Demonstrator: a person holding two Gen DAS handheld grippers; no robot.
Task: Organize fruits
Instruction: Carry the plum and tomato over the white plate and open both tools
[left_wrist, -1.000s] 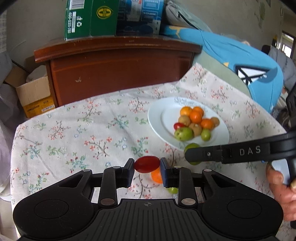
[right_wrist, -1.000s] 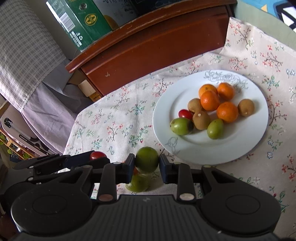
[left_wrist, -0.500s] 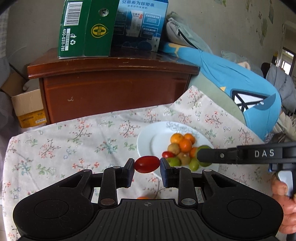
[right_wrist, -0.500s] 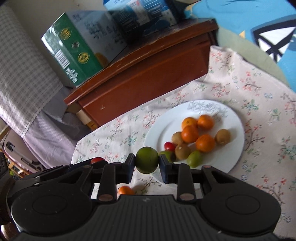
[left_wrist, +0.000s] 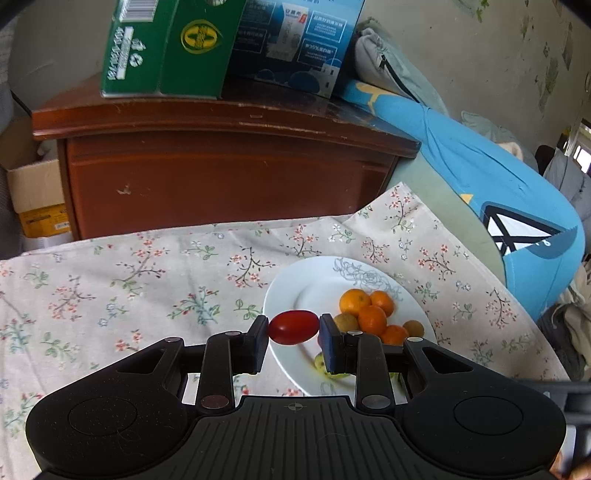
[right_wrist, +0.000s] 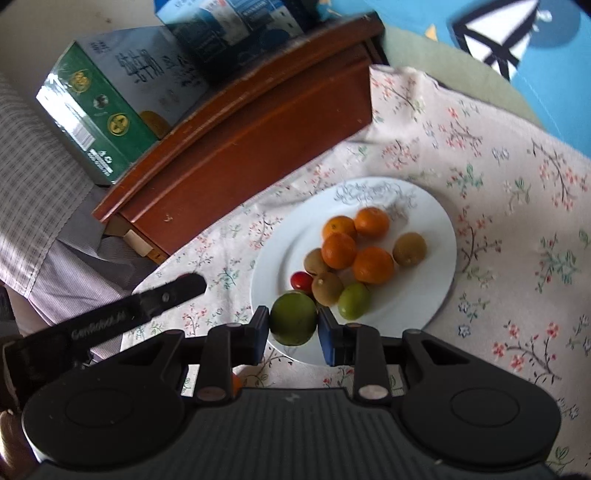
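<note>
My left gripper (left_wrist: 293, 328) is shut on a red cherry tomato (left_wrist: 293, 327) and holds it above the near left rim of the white plate (left_wrist: 295, 284). My right gripper (right_wrist: 293, 324) is shut on a green lime (right_wrist: 293, 318) above the near rim of the same plate (right_wrist: 436, 229). The plate holds several oranges (right_wrist: 373, 264), brown kiwis (right_wrist: 409, 249), a small green fruit (right_wrist: 354, 301) and another cherry tomato (right_wrist: 301, 280). The left gripper's finger (right_wrist: 170, 293) shows in the right wrist view, left of the plate.
The plate sits on a floral tablecloth (left_wrist: 147, 280). A brown wooden cabinet (left_wrist: 221, 177) stands behind the table, with a green carton (left_wrist: 166, 48) and a blue box (left_wrist: 295, 40) on top. A blue cushion (left_wrist: 498, 184) lies at the right. An orange fruit (right_wrist: 235, 384) peeks out under the right gripper.
Both grippers have lifted with their fruit and moved toward the plate. The left one now hangs over the plate's left rim; the right one has dropped closer to the plate's near rim.
</note>
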